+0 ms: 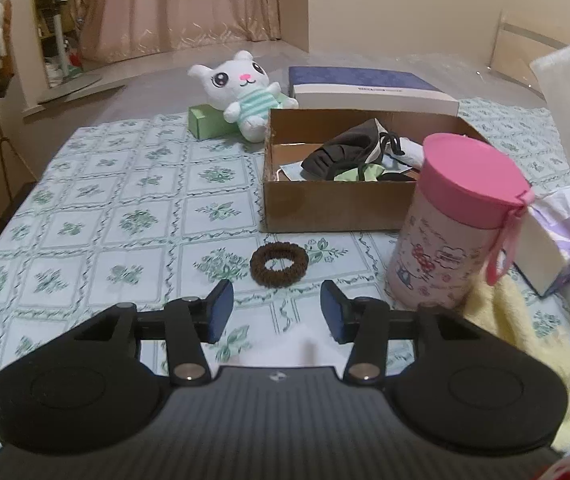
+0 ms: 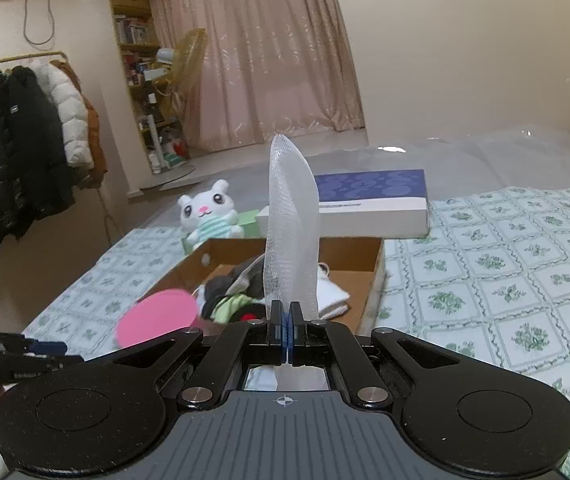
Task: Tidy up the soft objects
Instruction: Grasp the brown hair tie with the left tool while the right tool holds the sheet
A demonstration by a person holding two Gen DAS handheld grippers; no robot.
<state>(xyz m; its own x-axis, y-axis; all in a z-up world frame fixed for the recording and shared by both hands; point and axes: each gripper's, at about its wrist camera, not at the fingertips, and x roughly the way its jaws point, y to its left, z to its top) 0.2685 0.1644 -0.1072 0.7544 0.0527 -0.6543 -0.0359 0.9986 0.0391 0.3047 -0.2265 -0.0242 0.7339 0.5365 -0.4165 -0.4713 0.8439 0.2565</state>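
Right wrist view: the right gripper (image 2: 286,334) is pinched tight on a white mesh foam sheet (image 2: 291,236), which stands up from the jaws like a blade in front of the open box (image 2: 373,268). The sheet looks very light and springy; it holds its own shape but curls at the top, so it will likely flutter and bend rather than hang. The grip sits at its lower end, which seems enough for so little weight, though a thin netted foam could tear or slip if tugged. I judge it is headed for the box, where dark cloths and socks already lie.

In the left wrist view the left gripper (image 1: 277,310) hangs with jaws apart and nothing between them, low over the bench (image 1: 85,220). Just ahead of it lies a brown scrunchie (image 1: 279,261), between the gripper and the box's near wall. It is a soft, fuzzy ring, light and squashy; pinching one side of the ring across its thickness should hold it. A pink-lidded tub (image 1: 457,220) stands close on the right, a yellow towel (image 1: 517,344) beside it, and a plush bunny (image 1: 245,92) sits beyond the box.
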